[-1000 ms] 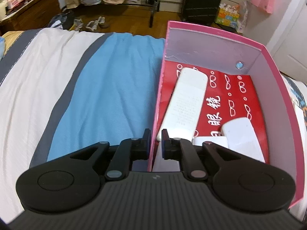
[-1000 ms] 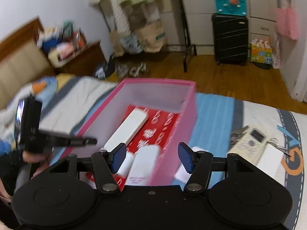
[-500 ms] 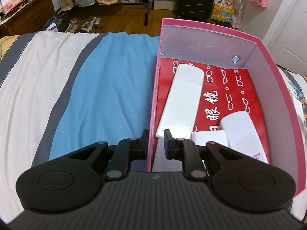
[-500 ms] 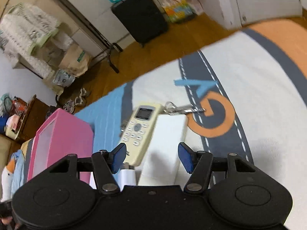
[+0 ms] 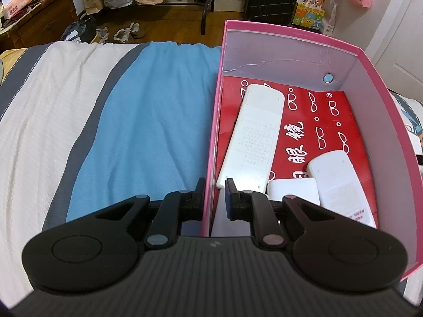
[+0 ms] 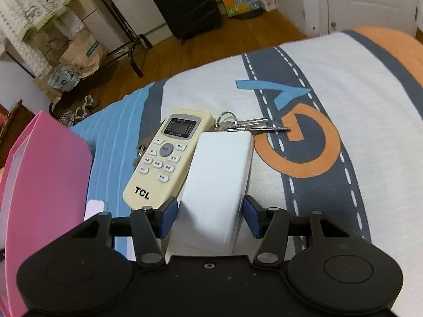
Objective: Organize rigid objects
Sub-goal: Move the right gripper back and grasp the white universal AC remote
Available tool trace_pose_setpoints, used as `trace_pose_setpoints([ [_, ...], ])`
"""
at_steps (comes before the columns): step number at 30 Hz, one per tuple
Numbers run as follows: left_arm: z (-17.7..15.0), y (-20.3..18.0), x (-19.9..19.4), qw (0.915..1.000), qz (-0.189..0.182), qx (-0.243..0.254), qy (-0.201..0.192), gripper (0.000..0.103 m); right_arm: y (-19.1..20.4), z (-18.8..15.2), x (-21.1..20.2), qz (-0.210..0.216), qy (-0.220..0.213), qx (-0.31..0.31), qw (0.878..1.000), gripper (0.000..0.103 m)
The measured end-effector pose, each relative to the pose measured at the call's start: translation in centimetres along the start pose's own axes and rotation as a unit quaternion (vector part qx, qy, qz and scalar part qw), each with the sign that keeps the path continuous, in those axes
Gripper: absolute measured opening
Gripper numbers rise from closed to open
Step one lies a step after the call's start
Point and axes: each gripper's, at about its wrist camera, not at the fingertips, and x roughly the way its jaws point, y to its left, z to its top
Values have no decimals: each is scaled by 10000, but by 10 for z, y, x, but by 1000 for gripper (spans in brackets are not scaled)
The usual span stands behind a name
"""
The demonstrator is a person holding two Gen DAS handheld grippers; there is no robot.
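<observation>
Right gripper (image 6: 208,215): blue pads (image 6: 168,212) spread wide, straddling near end of flat white rectangular plastic block (image 6: 216,179); a gap visible on each side, nothing gripped yet. Block flat on bedspread (image 6: 357,137), well in from foot edge. Cream TCL remote control with grey screen (image 6: 165,158) lying against block's left long edge, its lower corner just beside left pad. Bunch of metal keys on a ring (image 6: 243,126) touching block's far end.

Left gripper (image 5: 214,198): narrow opening, one finger outside and one inside left wall of pink cardboard box (image 5: 211,142); wall not visibly pinched, contact unclear. Inside box on red printed liner (image 5: 317,121): long white remote, back up (image 5: 253,137), along left wall; two smaller white items at near end, a rounded one (image 5: 338,182) and a flat one (image 5: 290,190).

Risks, as judged: left pad catching remote's corner on closing, dragging or lifting both; keys sliding along with block; smooth plastic slipping if gripped too near the end; box tipping on soft bedding if wall released during drop-in.

Against half a second earlier: right gripper lower and nearer, block now between the pads rather than ahead of them. Left gripper and box contents unchanged.
</observation>
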Motion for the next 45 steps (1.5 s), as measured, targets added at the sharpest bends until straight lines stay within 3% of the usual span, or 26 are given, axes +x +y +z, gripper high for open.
trace_pose_setpoints([
  [1,0,0,0,10000,-8,-9,2,14,-1,-1,-4,3,34,10,10000,55],
  [3,0,1,0,10000,-22,-8,0,14,-2,-3,-18,23,-93,-41,9999,35],
  [6,0,1,0,10000,-12,-7,0,14,-3,-2,-32,244,4,-34,9997,26],
  [16,0,2,1,10000,-7,-11,2,14,-13,-3,-27,484,230,330,9980,26],
  [21,-1,3,2,10000,-7,-37,10,14,-25,-5,-6,611,392,631,9954,42],
  [23,-1,4,3,10000,-11,-42,8,14,-33,-6,-6,785,308,944,9920,39],
  [25,-1,4,3,10000,-28,-82,33,14,-33,-6,-15,898,165,949,9913,26],
  [27,-1,4,4,9999,-12,-83,56,14,-30,-6,-27,1136,38,875,9897,20],
  [29,-1,3,4,10000,-1,-62,56,14,-26,-9,-35,1362,40,902,9866,20],
  [32,-1,3,2,10000,0,-72,36,14,-13,-13,-40,1240,32,549,9908,20],
  [35,0,4,0,10000,6,-75,21,14,-4,-12,-35,1040,56,246,9943,21],
  [41,0,4,1,10000,1,-89,41,14,-9,-10,-27,1510,202,458,9873,24],
  [42,0,5,2,9999,-5,-108,55,14,-9,-10,-24,1474,238,498,9875,26],
  [43,0,5,3,9999,-8,-116,66,14,-8,-10,-23,1436,250,503,9880,37],
  [45,0,5,3,9999,0,-124,75,14,-4,-11,-22,1364,237,378,9897,38],
])
